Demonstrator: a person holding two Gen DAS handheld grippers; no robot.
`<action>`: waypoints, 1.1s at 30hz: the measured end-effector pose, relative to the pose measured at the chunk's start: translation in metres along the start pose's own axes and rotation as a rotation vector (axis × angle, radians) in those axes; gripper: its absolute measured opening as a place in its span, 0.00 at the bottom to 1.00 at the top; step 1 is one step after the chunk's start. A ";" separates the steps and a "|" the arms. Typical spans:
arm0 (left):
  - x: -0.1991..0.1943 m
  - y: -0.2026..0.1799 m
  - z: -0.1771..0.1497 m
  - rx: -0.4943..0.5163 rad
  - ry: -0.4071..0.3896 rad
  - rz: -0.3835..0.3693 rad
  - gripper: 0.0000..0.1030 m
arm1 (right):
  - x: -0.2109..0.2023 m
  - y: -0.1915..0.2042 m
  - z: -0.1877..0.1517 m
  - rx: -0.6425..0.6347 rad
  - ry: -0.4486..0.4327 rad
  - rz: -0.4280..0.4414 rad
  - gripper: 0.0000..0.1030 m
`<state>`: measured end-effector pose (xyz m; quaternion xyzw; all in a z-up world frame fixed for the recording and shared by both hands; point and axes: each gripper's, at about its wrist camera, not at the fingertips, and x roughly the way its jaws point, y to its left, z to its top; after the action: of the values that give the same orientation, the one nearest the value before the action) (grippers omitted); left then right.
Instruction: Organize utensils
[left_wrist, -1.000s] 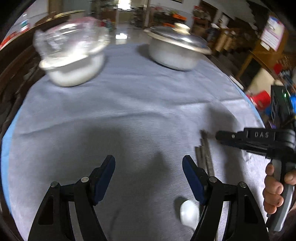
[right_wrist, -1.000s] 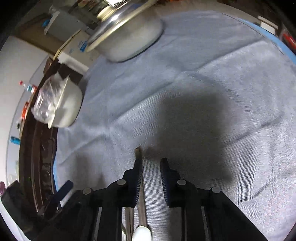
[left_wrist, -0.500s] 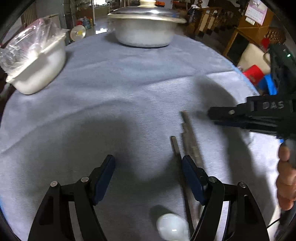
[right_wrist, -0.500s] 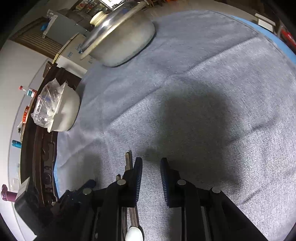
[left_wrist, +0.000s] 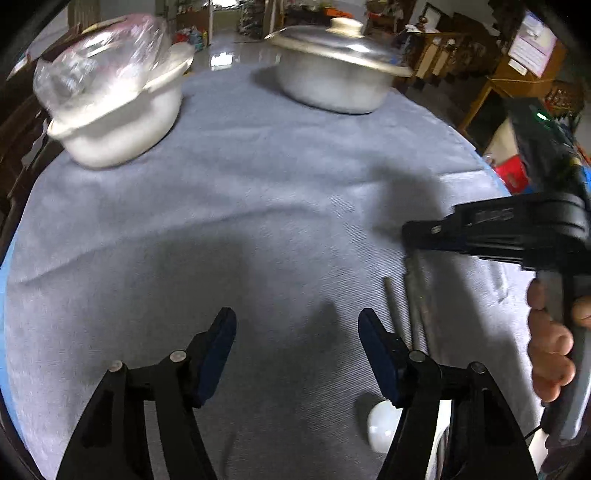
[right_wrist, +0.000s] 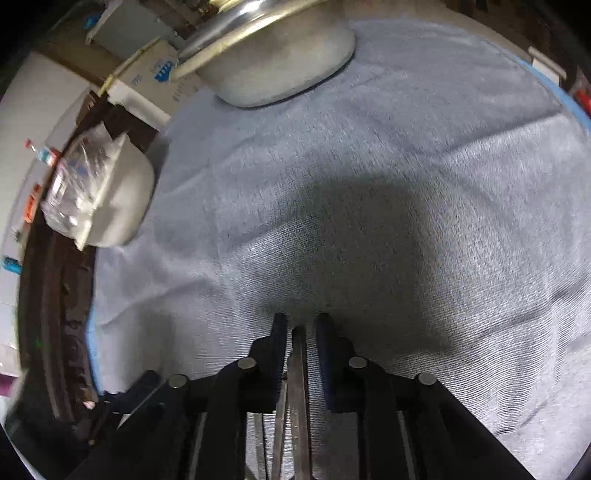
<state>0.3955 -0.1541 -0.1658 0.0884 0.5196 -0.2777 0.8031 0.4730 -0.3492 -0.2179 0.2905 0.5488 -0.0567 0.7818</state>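
Cloth: we see a grey-blue woven tablecloth (left_wrist: 258, 192) with fine ribbing and soft creases, draped over a round table with a blue edge.
Pot: a dull metal pot (left_wrist: 332, 85) sits at the far side, round and shallow, closed by a domed lid with a knob; we cannot see inside it.
Bowl: a white bowl (left_wrist: 122, 122) with a lipped rim stands at the far left, well apart from the pot; crinkled clear plastic (left_wrist: 96, 62) bulges out of its top.
Utensils: several long, thin, grey metal sticks (left_wrist: 415, 306) lie side by side on the cloth near the front right edge; from the right wrist view they run straight back between the fingers (right_wrist: 297, 387).
Spoon: a smooth, rounded white spoon end (left_wrist: 382, 424) rests on the cloth just beside the sticks, partly hidden by the left tool.
Left gripper (left_wrist: 297, 332): we hold it low over bare cloth, jaws spread wide and gripping nothing; the sticks lie just off its right finger.
Right gripper (right_wrist: 300, 328): a bare hand (left_wrist: 550, 350) holds its handle; it reaches over the stick tips, jaws drawn close either side of one stick, but we cannot tell whether they clamp it.
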 end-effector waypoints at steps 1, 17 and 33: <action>0.001 -0.005 0.001 0.008 0.002 -0.008 0.68 | 0.001 0.002 -0.001 -0.007 0.004 -0.010 0.07; 0.037 -0.048 0.015 0.051 0.065 0.012 0.62 | -0.035 -0.049 -0.022 0.034 -0.062 -0.003 0.07; 0.025 -0.017 0.008 0.145 0.071 0.108 0.06 | -0.031 -0.027 -0.036 -0.118 -0.010 -0.210 0.08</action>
<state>0.4002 -0.1805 -0.1822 0.1840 0.5207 -0.2676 0.7896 0.4203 -0.3599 -0.2089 0.1845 0.5747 -0.1071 0.7900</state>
